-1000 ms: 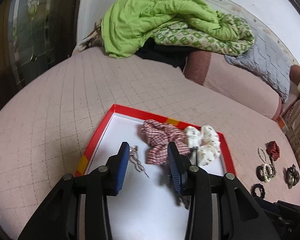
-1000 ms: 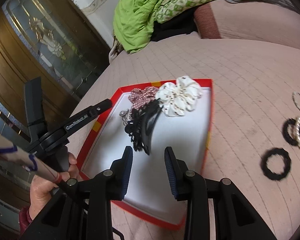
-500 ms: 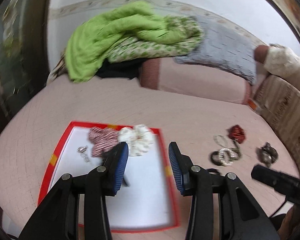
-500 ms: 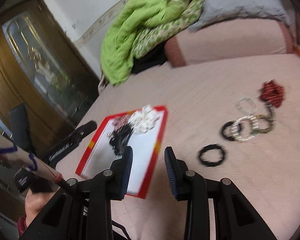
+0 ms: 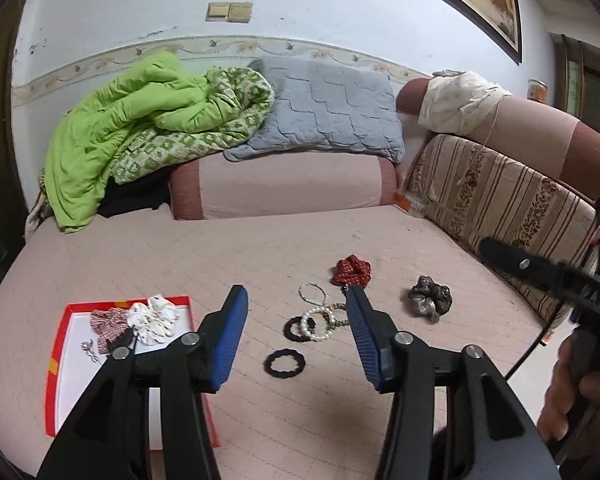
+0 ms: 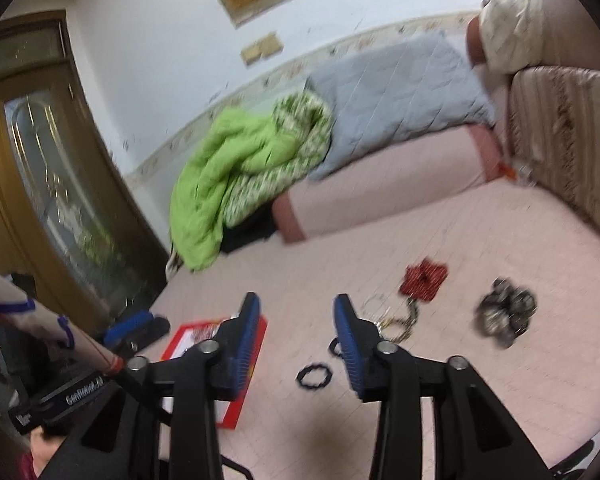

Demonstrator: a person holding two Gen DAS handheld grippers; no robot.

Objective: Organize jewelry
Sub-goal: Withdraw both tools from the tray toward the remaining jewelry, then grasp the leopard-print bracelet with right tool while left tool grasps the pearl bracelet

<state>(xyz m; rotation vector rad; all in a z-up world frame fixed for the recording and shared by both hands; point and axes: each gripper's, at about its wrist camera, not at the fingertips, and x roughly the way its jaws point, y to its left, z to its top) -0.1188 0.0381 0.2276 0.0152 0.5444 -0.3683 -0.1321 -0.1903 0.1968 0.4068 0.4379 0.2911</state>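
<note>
A red-rimmed white tray lies on the pink bed at the left; it holds a checked scrunchie, a white scrunchie, a black clip and a small silver piece. On the bed to its right lie a black hair tie, pearl and bead bracelets, a red scrunchie and a grey scrunchie. My left gripper is open and empty, raised above the bed. My right gripper is open and empty, raised above the black hair tie; the tray lies to its left.
A green quilt, a grey pillow and a pink bolster lie at the head of the bed. A striped cushion lines the right side. A wooden door stands to the left.
Both grippers have lifted and pulled back from the tray and swung right toward the loose items on the bed. Both stay open and empty.
</note>
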